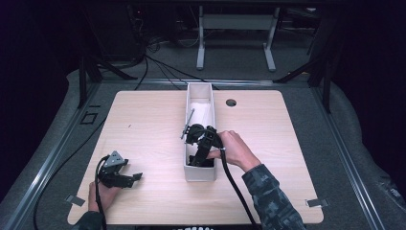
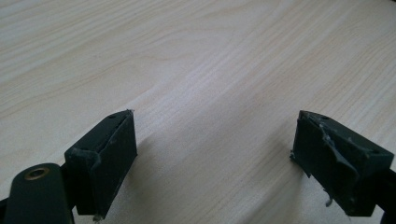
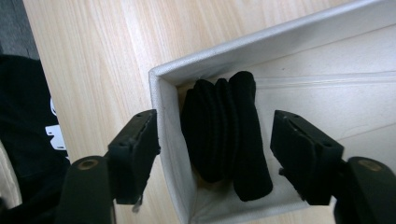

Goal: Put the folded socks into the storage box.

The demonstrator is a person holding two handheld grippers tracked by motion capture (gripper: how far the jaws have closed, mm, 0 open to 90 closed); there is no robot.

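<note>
Tongs: right tongs (image 1: 201, 149) hanging spread wide over the near end of the long white box (image 1: 190, 96) at the middle of the surface (image 1: 143, 124), gripping nothing. Straddling the box's corner in the right gripper view, one jaw outside the wall, the other inside beside the black folded cloth (image 3: 229, 133). Cloth sitting upright, packed against the near end wall. Risking a bad close here: pinching the wall along with the cloth, then dragging or tipping the whole box on lifting. Also risking catching only an outer fold, letting the bundle unroll. White bundle (image 1: 201, 111) lying farther back in the box, untouched. Left tongs (image 1: 125, 178) resting low at the near left, jaws likewise apart and empty over bare wood, well away.
</note>
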